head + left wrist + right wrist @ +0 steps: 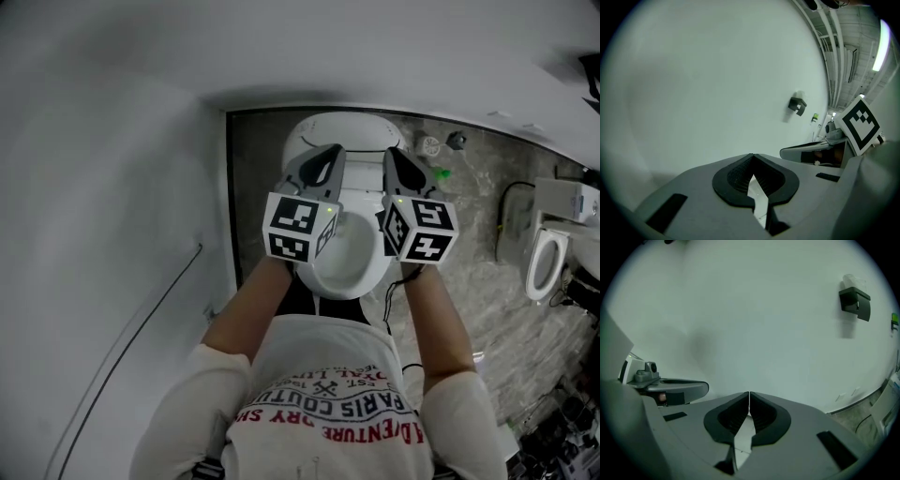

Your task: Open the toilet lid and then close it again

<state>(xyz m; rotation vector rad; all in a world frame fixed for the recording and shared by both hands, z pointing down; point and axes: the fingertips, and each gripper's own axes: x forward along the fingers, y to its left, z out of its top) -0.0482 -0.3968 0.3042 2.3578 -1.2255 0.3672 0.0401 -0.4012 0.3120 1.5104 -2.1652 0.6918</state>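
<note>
Two claws hang side by side over a white toilet (349, 267), seen from the head view. At the far left a thin black cable (141, 328) runs down the pale wall (103, 187). Next comes the left claw (330, 155). In the left gripper view its two jaws are pressed together at the tips with nothing held between them (752, 157), and it points at the bare wall. A small black holder (797, 105) sticks out from that wall.

The toilet lid (352, 131) is up. It stands at the back of the bowl, and the bowl is open below the claws. Both claw tips sit just in front of the lid; whether they touch it cannot be told.

The right claw (392, 155) is just beside the left one. In the right gripper view its jaws are also closed tip to tip and hold nothing (749, 394).

A second toilet (544, 262) stands further right, well apart from the first, on the grey stone floor (469, 281).
</note>
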